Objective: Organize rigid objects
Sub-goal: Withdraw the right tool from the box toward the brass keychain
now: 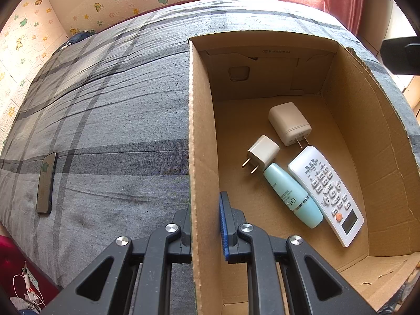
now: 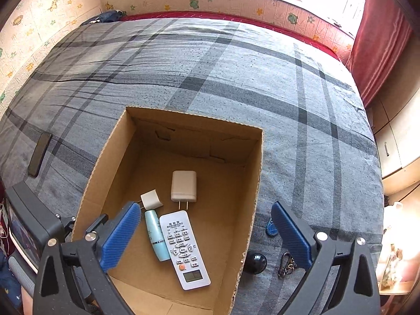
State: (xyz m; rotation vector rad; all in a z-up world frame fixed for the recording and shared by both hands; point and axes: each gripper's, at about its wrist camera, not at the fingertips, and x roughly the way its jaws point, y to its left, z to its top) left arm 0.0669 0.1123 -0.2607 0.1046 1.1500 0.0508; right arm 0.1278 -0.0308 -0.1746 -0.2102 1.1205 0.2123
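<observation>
My left gripper (image 1: 206, 225) has its jaws clamped on the near left wall of the cardboard box (image 1: 202, 136); the outer finger is largely hidden behind that wall. My right gripper (image 2: 207, 233) hangs above the box with jaws spread wide and nothing between them. On the box floor lie, side by side and touching, a white remote (image 2: 183, 246) and a teal bottle (image 2: 156, 236), long axes running near to far, the remote's display end toward me. Beyond them lie a small plug adapter (image 2: 151, 199), partly covered by my right gripper's left finger, and a larger charger (image 2: 183, 186), prongs pointing toward me. On the bed (image 2: 210, 73), right of the box, a dark ball (image 2: 255, 262), keys (image 2: 286, 263) and a blue item are half hidden. A phone (image 1: 46, 182) lies left.
</observation>
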